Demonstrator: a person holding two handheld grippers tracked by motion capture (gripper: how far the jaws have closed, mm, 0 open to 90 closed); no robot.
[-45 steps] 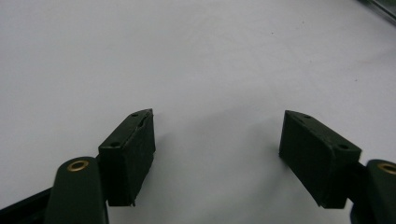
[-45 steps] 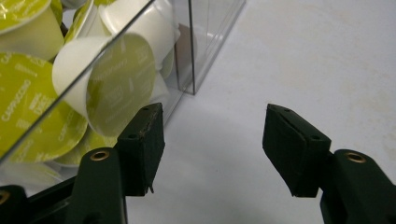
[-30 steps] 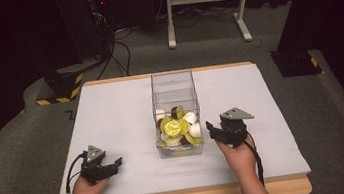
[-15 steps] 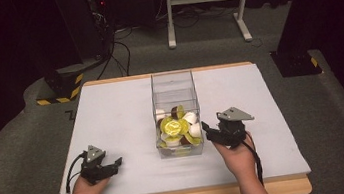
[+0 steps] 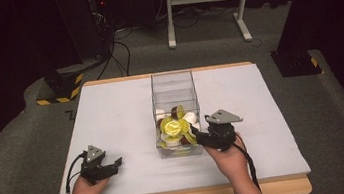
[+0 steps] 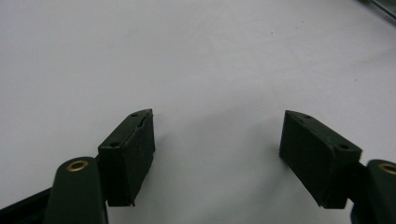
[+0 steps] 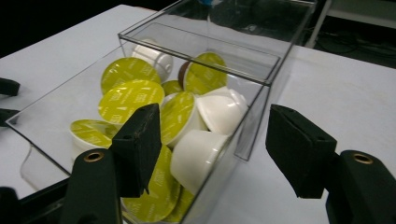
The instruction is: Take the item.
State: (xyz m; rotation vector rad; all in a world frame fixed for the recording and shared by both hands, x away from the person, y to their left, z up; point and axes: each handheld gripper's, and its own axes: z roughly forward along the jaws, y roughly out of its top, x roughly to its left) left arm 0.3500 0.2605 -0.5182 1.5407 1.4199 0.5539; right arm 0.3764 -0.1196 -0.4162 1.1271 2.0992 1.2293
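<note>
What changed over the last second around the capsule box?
The right gripper edged along the clear box and its jaws have just been opening; they now straddle the box's near right wall, gripping nothing. The left gripper, open, the box and the capsules stayed put.

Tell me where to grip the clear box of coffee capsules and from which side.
Grip the clear box by the top edge of its right side wall, coming from the right with the right gripper. The wall is thin, straight and upright, and the open jaws already straddle it, one inside above the capsules.
</note>
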